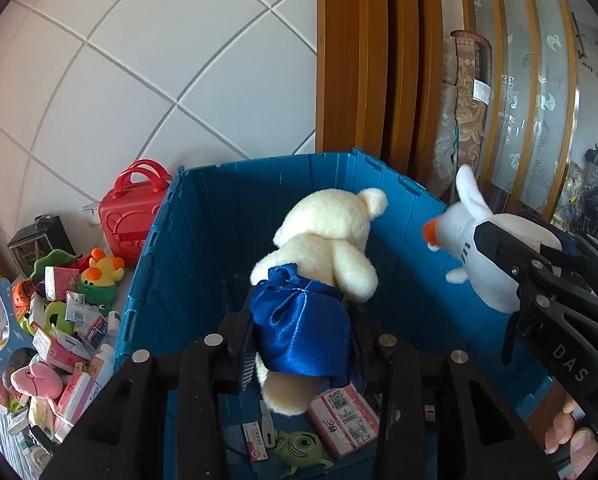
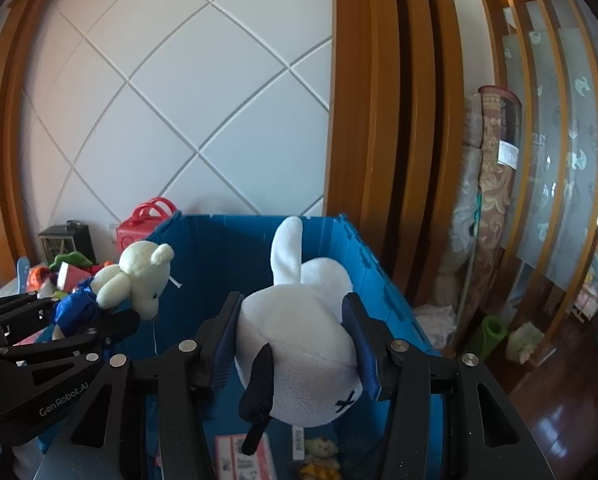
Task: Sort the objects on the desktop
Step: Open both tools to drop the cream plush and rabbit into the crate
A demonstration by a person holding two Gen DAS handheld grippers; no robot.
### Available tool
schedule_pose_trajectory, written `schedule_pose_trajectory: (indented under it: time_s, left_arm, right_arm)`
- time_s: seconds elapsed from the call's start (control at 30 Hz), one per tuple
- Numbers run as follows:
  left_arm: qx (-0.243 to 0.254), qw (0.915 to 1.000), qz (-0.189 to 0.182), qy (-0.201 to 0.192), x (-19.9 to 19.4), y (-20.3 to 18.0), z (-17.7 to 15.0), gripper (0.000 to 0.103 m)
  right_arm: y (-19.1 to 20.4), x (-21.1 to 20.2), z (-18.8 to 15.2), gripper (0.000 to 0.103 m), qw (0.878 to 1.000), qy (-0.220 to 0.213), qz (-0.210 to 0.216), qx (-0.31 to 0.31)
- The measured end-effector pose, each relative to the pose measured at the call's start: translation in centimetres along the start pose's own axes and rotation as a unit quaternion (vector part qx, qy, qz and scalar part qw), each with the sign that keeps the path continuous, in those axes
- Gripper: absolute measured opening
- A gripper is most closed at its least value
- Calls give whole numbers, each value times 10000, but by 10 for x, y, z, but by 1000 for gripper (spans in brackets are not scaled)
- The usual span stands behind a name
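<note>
Both grippers are matte black plastic with cut-out, triangular openings along their arms and round silver screw heads at the joints. The left gripper (image 1: 303, 344) has ribbed pads on its fingers. The right gripper (image 2: 295, 340) carries dark blue pads on its fingers (image 2: 365, 354). White lettering runs along the side of each frame ("DAS" on the right one, "GenRobot.AI" on the left). Bare fingertips of the person's hand (image 1: 571, 432) curl around the right gripper's black handle, just below that lettering.

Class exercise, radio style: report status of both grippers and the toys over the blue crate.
Left gripper gripping cream bear by its blue skirt. Right gripper clamped on white plush. Both above blue crate; nothing blocking.
</note>
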State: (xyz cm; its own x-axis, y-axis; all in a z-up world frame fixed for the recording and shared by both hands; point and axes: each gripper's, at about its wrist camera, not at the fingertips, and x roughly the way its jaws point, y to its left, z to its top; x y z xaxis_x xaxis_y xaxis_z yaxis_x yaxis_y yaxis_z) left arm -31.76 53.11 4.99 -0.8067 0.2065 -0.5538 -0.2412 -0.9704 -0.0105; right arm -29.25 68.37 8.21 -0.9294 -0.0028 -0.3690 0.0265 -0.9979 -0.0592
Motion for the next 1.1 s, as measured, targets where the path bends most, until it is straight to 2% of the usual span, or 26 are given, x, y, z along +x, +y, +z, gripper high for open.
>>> schedule_pose_trajectory:
  time_s: [0.2,0.37,0.43,0.5,0.6,0.7,0.77,0.87,1.1]
  left_arm:
    - [-1,9997,83,242,9,-10,-3,43]
    - [54,9994,203,279,13,-14,-6,59]
    - [64,9992,254,289,12,-15,-6,61]
    - [49,9992,290,270,10,-13,-8,62]
    - [29,9992,302,247,7,-8,-9,63]
    - [-11,9993,301,215,3,-4,-10,64]
    - [-19,9992,282,276,1,-2,-11,69]
    - [-48,9994,239,249,-2,2,-12,70]
    - [-190,9995,235,-42,-22,22,-14,70]
  right_arm:
    - [-17,15,-12,47,9997,230,80,69]
    - [-28,19,-16,48,9993,324,84,184]
    - [-30,17,-17,56,9992,332,69,234]
    - [-31,15,-17,86,9992,315,34,255]
    - [-33,9,-16,103,9994,242,-15,257]
    - [-33,1,-14,103,9995,154,62,258]
    - [-30,-2,-13,103,9996,144,42,227]
    - [-25,-5,-13,103,9997,151,82,165]
    - [-11,-10,-12,103,9997,175,103,105]
